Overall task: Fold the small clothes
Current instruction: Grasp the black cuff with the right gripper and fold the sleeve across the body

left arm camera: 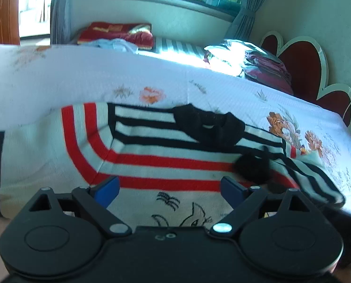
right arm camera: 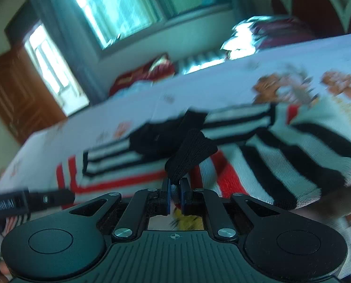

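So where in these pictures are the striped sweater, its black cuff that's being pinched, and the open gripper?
striped sweater (left arm camera: 166, 162): left wrist view, on a red stripe across its body.
black cuff (right arm camera: 192, 151): right wrist view, on the knit above the right gripper (right arm camera: 174, 194).
left gripper (left arm camera: 169, 187): left wrist view, midway between its fingertips.

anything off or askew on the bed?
Mostly no. The striped sweater lies rumpled rather than flat, one sleeve doubled over the chest. The right claw is shut on its black cuff; the left claw hangs open.
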Action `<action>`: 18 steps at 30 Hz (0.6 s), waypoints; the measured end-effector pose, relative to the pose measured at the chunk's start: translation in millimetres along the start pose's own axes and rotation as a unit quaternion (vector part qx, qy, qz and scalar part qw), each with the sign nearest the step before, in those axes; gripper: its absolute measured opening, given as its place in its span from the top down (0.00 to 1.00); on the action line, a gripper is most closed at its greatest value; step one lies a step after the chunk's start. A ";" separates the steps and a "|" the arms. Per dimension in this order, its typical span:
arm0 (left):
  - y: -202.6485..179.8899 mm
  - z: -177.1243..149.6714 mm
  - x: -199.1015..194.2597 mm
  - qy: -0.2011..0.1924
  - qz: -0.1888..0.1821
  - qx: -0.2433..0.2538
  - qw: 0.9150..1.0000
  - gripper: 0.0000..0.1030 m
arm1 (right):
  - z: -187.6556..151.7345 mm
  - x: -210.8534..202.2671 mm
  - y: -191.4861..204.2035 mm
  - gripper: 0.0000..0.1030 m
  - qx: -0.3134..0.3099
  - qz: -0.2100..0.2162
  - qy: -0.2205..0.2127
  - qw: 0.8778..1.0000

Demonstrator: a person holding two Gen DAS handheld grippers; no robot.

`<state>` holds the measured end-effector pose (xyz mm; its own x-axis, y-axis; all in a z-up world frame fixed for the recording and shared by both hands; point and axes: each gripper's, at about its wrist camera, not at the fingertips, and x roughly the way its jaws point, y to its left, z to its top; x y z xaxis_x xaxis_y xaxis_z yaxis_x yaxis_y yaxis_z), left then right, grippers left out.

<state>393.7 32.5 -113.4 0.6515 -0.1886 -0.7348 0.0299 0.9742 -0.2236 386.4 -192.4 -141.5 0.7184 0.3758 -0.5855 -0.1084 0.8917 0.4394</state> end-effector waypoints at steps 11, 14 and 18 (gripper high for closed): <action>-31.3 -13.5 54.5 0.094 -0.090 -0.012 0.991 0.10 | -15.4 -50.9 -14.5 0.45 -0.020 -0.042 -0.021 0.999; -43.9 -22.7 71.6 0.103 -0.096 0.004 0.990 0.12 | -20.4 -75.4 -28.7 0.45 -0.033 -0.087 -0.037 0.995; -49.1 -25.8 77.8 0.074 -0.085 0.008 0.994 0.13 | -30.8 -89.5 -52.2 0.45 -0.038 -0.142 -0.040 0.988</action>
<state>423.3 -33.2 -176.1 0.5166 -0.3657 -0.7742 0.1435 0.9284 -0.3428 306.6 -264.9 -133.0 0.7788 0.0897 -0.6208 0.0566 0.9757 0.2118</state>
